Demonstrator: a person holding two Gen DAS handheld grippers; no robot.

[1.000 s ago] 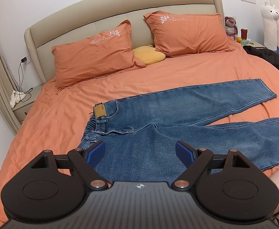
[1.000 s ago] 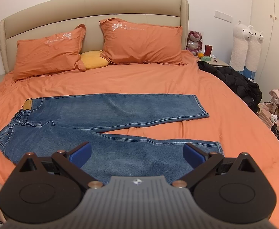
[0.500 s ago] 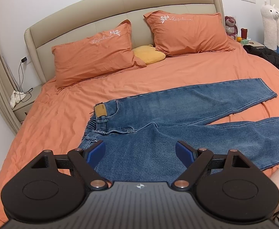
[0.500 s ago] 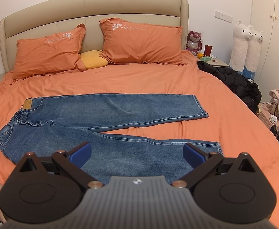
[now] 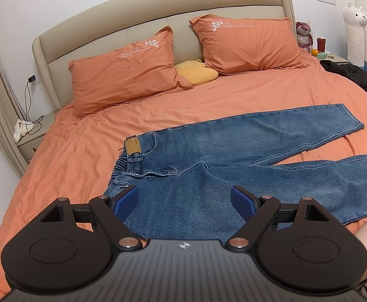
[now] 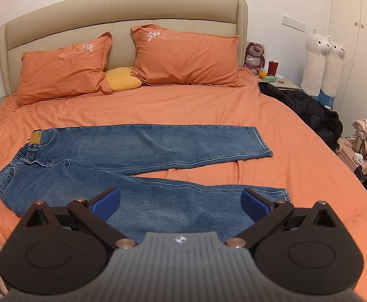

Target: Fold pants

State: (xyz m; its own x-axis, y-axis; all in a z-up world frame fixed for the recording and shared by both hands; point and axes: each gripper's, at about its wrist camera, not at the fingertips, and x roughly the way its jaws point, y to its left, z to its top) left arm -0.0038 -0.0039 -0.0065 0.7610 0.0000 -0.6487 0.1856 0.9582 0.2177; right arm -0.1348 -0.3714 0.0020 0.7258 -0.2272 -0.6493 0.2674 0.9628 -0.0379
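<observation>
So the jeans (image 5: 233, 166) are laid out flat on the orange bed sheet (image 5: 70, 156), waistband toward the left of both frames and the two legs fanning out to the right in a shallow V, with a wedge of sheet showing between them. The tan leather patch (image 5: 132, 146) sits at the back of the waistband, just left of center in the left wrist view. The left gripper (image 5: 184, 200) is spread wide with nothing between its blue pads (image 5: 125, 202); it hangs above the near hip and thigh part of the jeans, so denim fills the gap between the jaws at the bottom middle of the frame, and I can't see any contact. The right gripper (image 6: 181, 202) is open even wider, also empty, sitting over the lower part of the near leg, with that leg's hem (image 6: 285, 192) poking out just above its right pad (image 6: 255, 205). The far leg runs across the middle of the right wrist view, ending at a cuff right of center. Toward the top of both frames there are two orange pillows (image 6: 62, 73) leaning on a beige headboard (image 6: 123, 12), with a small yellow cushion (image 6: 122, 79) tucked between them. A black jacket (image 6: 306, 105) is draped on the bed's right edge, and two white alpaca plushies (image 6: 321, 60) stand by the wall in the upper right.
</observation>
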